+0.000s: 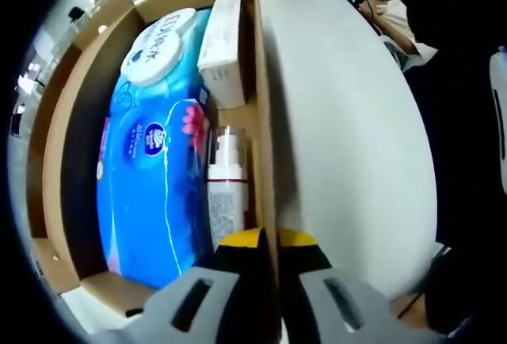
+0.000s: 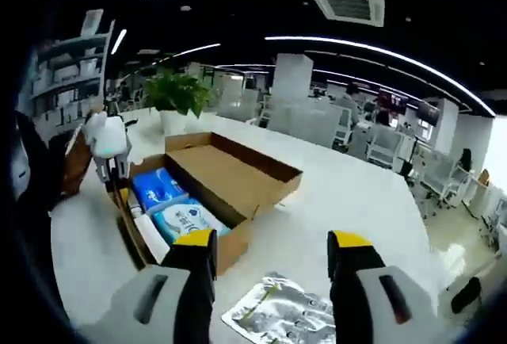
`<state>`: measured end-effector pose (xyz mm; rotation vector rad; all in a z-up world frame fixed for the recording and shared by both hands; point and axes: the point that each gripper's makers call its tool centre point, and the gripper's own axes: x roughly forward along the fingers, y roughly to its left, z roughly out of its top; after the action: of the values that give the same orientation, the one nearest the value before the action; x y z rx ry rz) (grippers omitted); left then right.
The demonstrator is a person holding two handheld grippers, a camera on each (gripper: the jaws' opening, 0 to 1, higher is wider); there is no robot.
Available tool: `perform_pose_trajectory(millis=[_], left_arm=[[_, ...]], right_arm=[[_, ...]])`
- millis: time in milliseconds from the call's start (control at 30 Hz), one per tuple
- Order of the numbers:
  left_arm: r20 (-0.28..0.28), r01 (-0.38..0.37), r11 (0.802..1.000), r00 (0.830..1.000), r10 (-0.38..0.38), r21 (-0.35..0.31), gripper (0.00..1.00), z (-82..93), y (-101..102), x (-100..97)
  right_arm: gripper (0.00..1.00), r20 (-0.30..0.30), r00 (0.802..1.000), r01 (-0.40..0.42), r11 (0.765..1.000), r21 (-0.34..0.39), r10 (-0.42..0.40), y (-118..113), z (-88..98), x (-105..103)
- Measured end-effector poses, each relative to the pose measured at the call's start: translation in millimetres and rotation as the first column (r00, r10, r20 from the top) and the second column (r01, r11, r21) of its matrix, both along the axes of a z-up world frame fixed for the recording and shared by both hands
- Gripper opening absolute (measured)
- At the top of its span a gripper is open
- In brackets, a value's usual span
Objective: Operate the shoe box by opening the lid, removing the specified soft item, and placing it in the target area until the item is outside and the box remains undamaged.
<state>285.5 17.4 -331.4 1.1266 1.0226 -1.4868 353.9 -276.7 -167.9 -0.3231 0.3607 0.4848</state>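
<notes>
My left hand-held gripper (image 1: pixel 265 241) pinches the brown cardboard shoe box's (image 1: pixel 264 122) wall; my right (image 2: pixel 273 253) hangs open. Blue soft tissue pack (image 1: pixel 150 154) lies inside. Tugging risks tearing the wall.

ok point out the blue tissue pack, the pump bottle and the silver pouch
blue tissue pack (image 1: pixel 150 177), left gripper view, middle of its face
pump bottle (image 1: pixel 226 201), left gripper view, its body
silver pouch (image 2: pixel 277 312), right gripper view, its centre
</notes>
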Motion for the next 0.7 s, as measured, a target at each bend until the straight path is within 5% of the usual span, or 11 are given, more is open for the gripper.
perform_pose_trajectory(millis=[67,233,300,400,467,700], left_arm=[[0.001,0.001,1.0,1.0,-0.001,0.0,0.04,-0.3,0.5,-1.4],[0.001,0.0,1.0,1.0,0.0,0.0,0.04,-0.6,1.3,-2.5],[-0.005,0.0,1.0,1.0,0.0,-0.002,0.04,-0.9,1.8,-3.6],[0.0,0.002,1.0,1.0,-0.002,-0.002,0.04,-1.2,1.9,-4.3],[-0.001,0.004,1.0,1.0,-0.004,-0.005,0.04,-0.9,2.1,-3.8],[-0.005,0.004,1.0,1.0,-0.004,-0.007,0.05,-0.8,1.7,-4.0]], right_arm=[[0.51,-0.003,0.999,-0.046,0.998,-0.05,0.046,12.6,10.2,0.9],[0.56,-0.07,0.988,-0.149,0.974,-0.172,0.139,35.5,14.5,2.8],[0.56,-0.2,0.938,-0.338,0.873,-0.353,0.283,69.1,-3.2,6.6],[0.56,-0.294,0.903,-0.414,0.818,-0.399,0.313,81.1,-18.0,4.7],[0.57,-0.343,0.877,-0.47,0.746,-0.471,0.336,90.6,-26.8,8.1],[0.61,-0.467,0.812,-0.573,0.627,-0.528,0.35,106.1,-52.0,11.9]])
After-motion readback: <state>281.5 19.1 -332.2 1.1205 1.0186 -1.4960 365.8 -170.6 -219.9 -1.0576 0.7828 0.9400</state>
